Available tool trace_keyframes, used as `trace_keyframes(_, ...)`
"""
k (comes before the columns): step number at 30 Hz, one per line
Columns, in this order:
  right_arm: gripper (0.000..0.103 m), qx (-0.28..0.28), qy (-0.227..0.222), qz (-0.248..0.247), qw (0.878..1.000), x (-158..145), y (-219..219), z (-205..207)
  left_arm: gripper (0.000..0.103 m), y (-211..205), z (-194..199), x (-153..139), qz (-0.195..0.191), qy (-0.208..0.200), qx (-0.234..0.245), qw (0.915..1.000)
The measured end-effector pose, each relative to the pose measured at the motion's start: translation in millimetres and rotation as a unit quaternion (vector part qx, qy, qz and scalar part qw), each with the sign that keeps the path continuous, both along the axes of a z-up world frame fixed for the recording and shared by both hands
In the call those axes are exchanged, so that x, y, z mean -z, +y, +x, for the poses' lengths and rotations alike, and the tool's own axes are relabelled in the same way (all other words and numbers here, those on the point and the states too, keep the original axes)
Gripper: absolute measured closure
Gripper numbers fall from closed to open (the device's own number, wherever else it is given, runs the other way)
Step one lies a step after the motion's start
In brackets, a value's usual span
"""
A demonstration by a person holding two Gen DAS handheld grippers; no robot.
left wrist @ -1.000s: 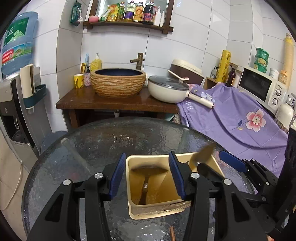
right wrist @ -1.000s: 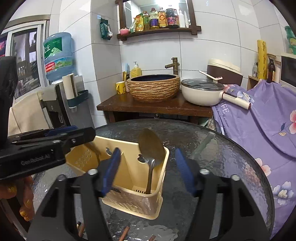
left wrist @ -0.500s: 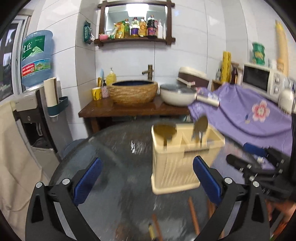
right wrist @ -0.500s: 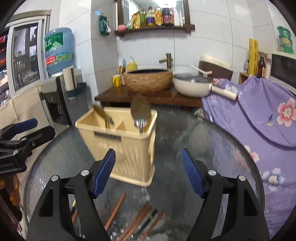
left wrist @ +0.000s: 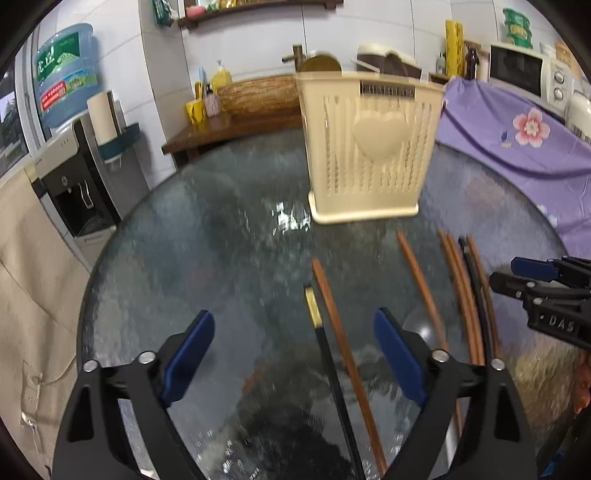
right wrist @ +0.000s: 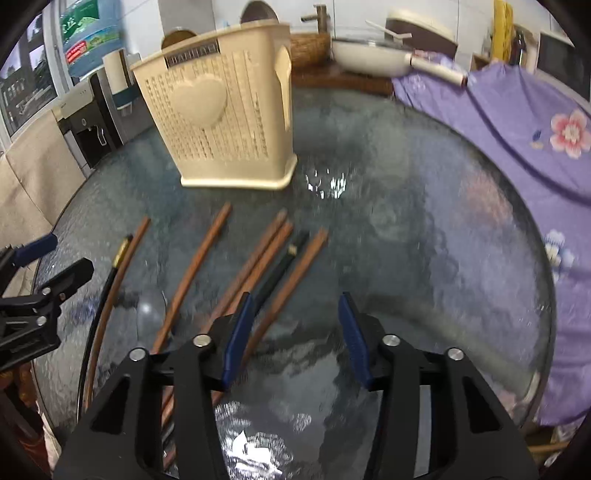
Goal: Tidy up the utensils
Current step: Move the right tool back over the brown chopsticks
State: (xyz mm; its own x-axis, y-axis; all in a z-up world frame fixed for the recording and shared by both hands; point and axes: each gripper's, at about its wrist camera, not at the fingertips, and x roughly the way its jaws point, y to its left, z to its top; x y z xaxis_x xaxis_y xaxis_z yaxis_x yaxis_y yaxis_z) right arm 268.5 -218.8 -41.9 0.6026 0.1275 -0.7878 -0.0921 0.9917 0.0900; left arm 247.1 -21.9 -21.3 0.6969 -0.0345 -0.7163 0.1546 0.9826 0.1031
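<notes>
1. The left gripper (left wrist: 293, 356) points down at the round glass table (left wrist: 207, 236). Its jaws stand wide apart and have just been closing a little. A black chopstick with a gold end (left wrist: 325, 354) and a brown chopstick (left wrist: 340, 332) lie on the glass between the blue pads, but the pads do not press on them.
2. The right gripper (right wrist: 295, 334) also points down at the table. Its jaws are about half open and have just been closing. Only bare glass shows between its pads; it holds nothing.
3. The other chopsticks (right wrist: 258, 266) lie loose on the glass in front of the right gripper, most of them brown and one more black. Their far ends point toward the holder. The nearest brown one passes just beside the left pad of the right gripper; if it touches the pad I cannot tell, because the picture is blurred.
4. The cream utensil holder (left wrist: 369, 147) stands upright on the far part of the table, apart from the chopsticks. Two spoon heads (right wrist: 256, 11) rise above its rim.
5. A purple cloth with flowers (right wrist: 517, 122) covers the surface to the right of the table.
</notes>
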Motion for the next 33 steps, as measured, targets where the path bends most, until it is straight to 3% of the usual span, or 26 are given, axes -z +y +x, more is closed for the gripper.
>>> trace_keyframes(5, 0.059, 0.004, 0.011, 0.007, 1.000, 6, 3, -6, 0.038, 5, -2, 12, -0.019, 0.023, -0.006, 0.9995)
trace_keyframes(11, 0.066, 0.004, 0.022, 0.001, 1.000, 7, 10, -2, 0.051, 8, -1, 17, -0.025, 0.035, -0.006, 0.9991)
trace_keyframes(33, 0.085, 0.001, 0.033, -0.003, 0.999, 7, 14, 30, 0.069, 0, 17, 28, -0.026, 0.063, 0.007, 0.9976)
